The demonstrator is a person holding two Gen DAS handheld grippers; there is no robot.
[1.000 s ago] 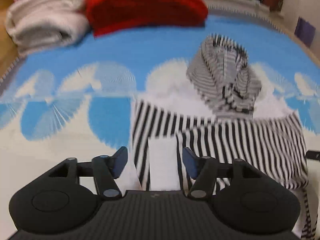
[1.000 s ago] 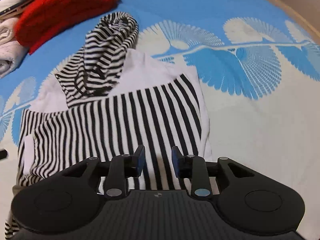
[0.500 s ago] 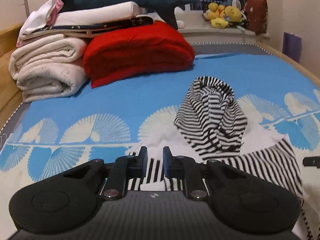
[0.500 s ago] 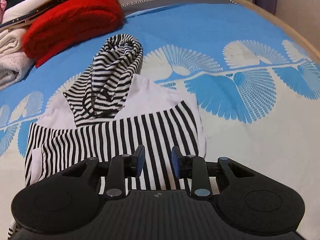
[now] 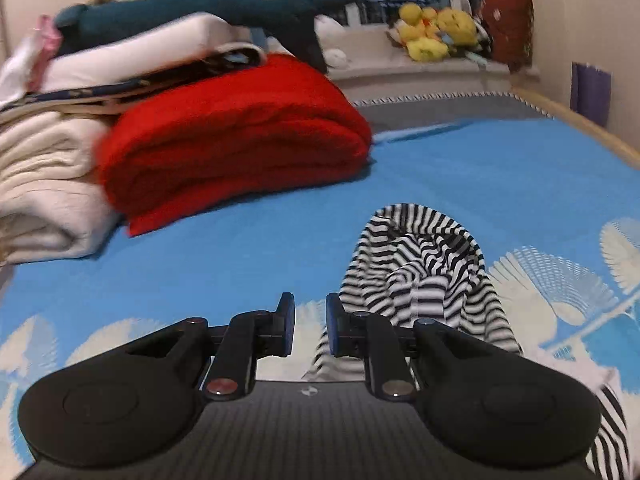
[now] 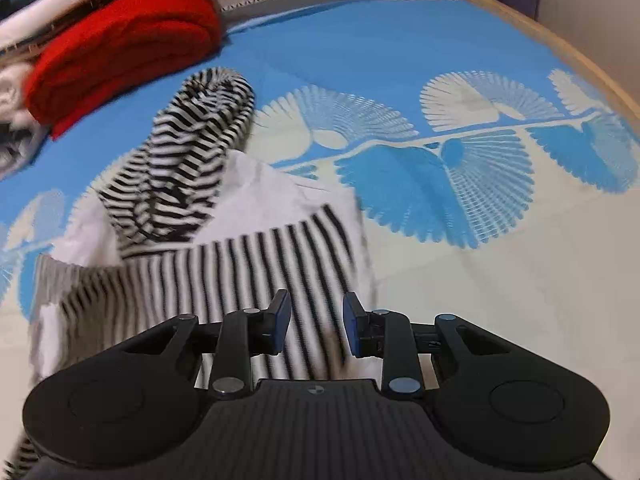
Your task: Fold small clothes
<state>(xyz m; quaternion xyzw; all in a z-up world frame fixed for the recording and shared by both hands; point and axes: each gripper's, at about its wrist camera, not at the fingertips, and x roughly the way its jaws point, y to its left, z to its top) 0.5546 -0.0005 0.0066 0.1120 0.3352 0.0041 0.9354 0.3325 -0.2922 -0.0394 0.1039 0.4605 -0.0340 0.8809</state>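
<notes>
A small black-and-white striped hoodie (image 6: 208,248) lies on the blue patterned bedspread, hood (image 6: 192,152) toward the far end, striped lower part folded up over its white body. My right gripper (image 6: 313,320) is over the garment's near right edge with a gap between its blue pads and striped cloth showing in the gap; a grip cannot be made out. My left gripper (image 5: 309,320) is raised near the hood (image 5: 424,272), jaws narrowly apart with nothing clearly between them.
A folded red blanket (image 5: 232,140) and a stack of white towels (image 5: 40,184) sit at the far left. Plush toys (image 5: 432,32) line a ledge beyond the bed. The wooden bed rim (image 6: 560,44) runs along the right.
My left gripper closed from wide open and tilted up and forward toward the hood. My right gripper's jaws widened slightly; the striped cloth under it has shifted and blurs.
</notes>
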